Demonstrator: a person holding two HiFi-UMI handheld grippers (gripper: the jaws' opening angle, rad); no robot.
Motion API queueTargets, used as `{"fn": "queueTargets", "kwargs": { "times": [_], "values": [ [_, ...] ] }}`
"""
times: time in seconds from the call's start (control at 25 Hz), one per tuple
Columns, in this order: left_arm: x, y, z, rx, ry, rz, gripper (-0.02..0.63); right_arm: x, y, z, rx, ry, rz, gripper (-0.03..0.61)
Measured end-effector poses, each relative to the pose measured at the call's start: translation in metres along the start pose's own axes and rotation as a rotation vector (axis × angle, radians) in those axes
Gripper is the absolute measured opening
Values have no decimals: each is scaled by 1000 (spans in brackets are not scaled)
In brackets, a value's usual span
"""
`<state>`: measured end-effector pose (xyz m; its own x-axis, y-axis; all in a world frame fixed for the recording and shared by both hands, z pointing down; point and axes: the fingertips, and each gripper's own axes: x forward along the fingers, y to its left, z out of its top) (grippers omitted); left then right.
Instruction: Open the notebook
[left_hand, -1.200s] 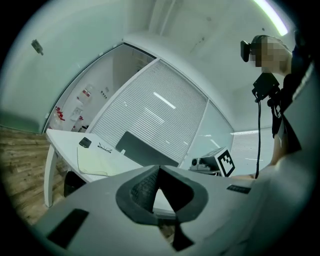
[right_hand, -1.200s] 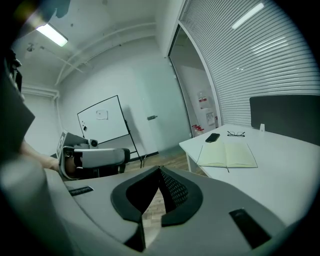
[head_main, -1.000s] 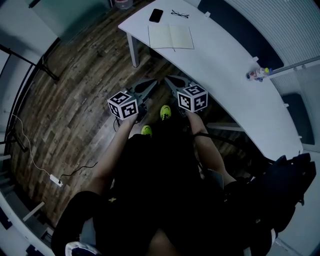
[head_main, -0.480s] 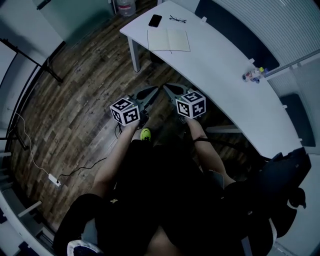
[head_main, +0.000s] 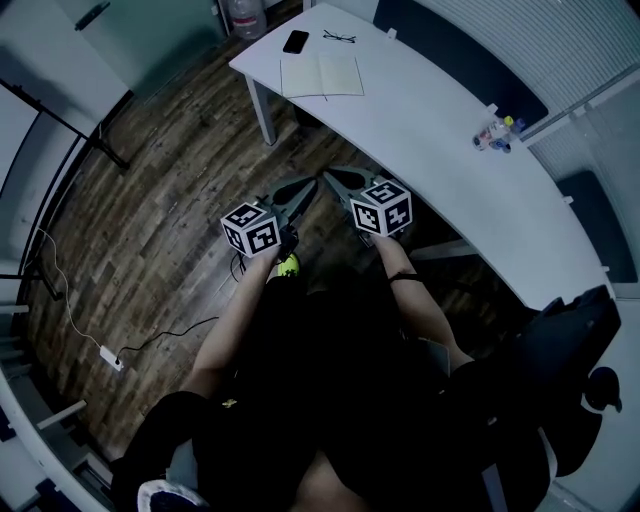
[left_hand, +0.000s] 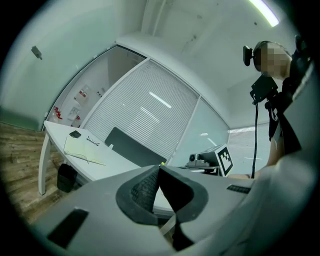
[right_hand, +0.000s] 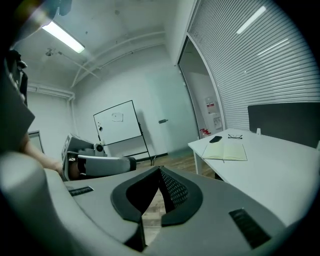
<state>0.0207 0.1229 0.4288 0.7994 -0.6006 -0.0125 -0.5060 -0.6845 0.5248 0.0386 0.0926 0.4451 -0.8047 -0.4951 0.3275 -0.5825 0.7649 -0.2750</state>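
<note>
The notebook (head_main: 320, 76) lies spread open, pale pages up, near the far end of the long white table (head_main: 430, 130). It also shows in the left gripper view as the notebook (left_hand: 82, 150) and in the right gripper view as the notebook (right_hand: 226, 152). My left gripper (head_main: 311, 181) and right gripper (head_main: 327, 173) are held side by side over the wooden floor, well short of the table. Both are shut with nothing between the jaws. The left gripper (left_hand: 159, 166) and the right gripper (right_hand: 160, 168) each show their pads pressed together.
A black phone (head_main: 296, 41) and glasses (head_main: 338, 37) lie just beyond the notebook. Small bottles (head_main: 495, 135) stand on the table's far right edge. A power strip with cable (head_main: 110, 358) lies on the floor at left. A whiteboard (right_hand: 117, 122) stands at the far wall.
The person has stepped; one of the two green shoes has gone out of sight. Both grippers moved along together, still shut. The table has slid slightly up and left in the head view.
</note>
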Motion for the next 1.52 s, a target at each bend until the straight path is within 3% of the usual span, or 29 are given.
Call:
{"fn": "queueTargets", "kwargs": {
  "times": [0.16,0.48,0.88,1.52],
  "values": [
    [-3,-22,-12,13,-14,10,8,-23,12,-10,-41,-14,15,-11],
    [-19,-61,-44,19,-23,56,9,-66,36,-33,-23,-43,55,-11],
    [-27,-113,-70,73,-14,31,8,-107,57,-44,-37,-81,77,-11],
    [-41,-114,-60,64,-55,31,8,-102,80,-42,-90,-78,81,-11]
  ]
}}
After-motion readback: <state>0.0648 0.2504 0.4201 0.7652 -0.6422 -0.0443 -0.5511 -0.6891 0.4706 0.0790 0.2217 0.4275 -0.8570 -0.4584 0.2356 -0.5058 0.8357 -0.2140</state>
